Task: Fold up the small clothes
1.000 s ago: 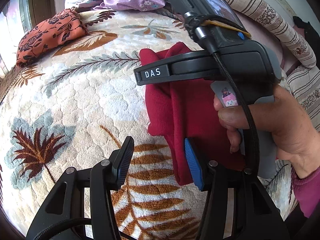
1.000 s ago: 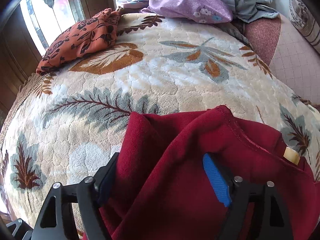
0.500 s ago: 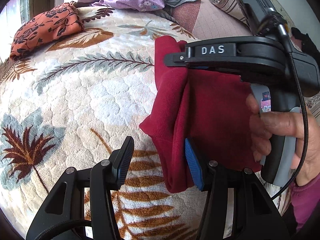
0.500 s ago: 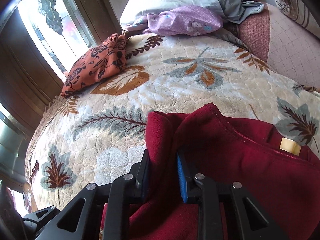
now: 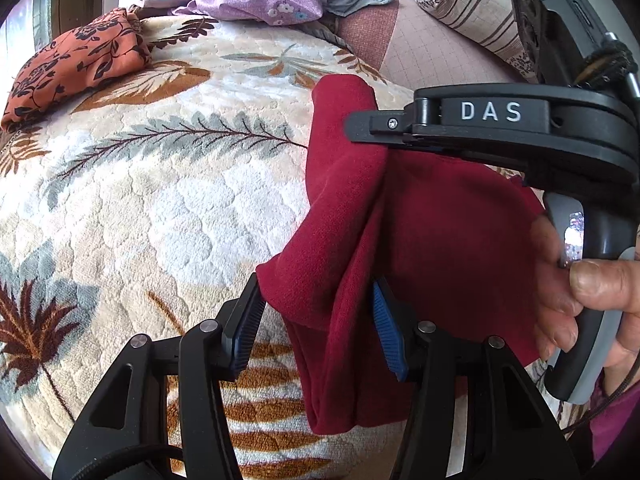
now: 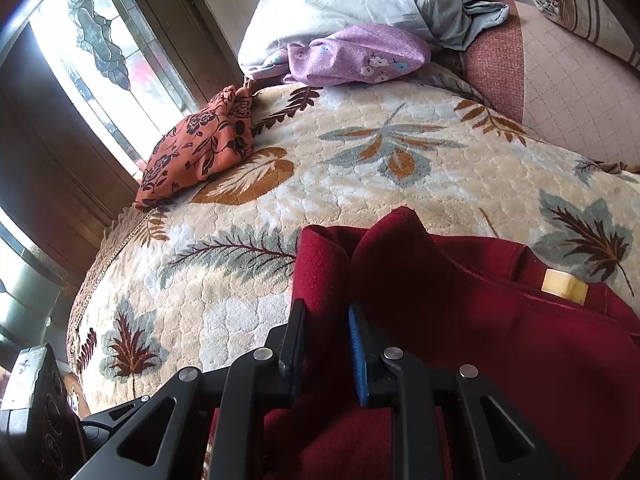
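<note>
A dark red garment (image 5: pixel 432 216) lies partly lifted on the leaf-patterned bed cover (image 5: pixel 160 200). My right gripper (image 6: pixel 322 344) is shut on a raised fold at the garment's far left edge (image 6: pixel 320 264); it also shows in the left wrist view (image 5: pixel 360 130), held from the right by a hand. My left gripper (image 5: pixel 316 320) is open, its jaws standing either side of the garment's near left edge, which hangs between them. A tan label (image 6: pixel 564 286) shows on the garment.
A folded orange floral cloth (image 5: pixel 76 60) lies at the far left by a window (image 6: pixel 92 64). A purple floral cloth (image 5: pixel 256 0) and pale blue bedding (image 6: pixel 360 0) lie at the back. A striped pillow (image 5: pixel 472 12) is at the far right.
My right gripper closed on the garment's far fold and lifted it. The garment's near edge rose into the gap between my left gripper's open jaws.
</note>
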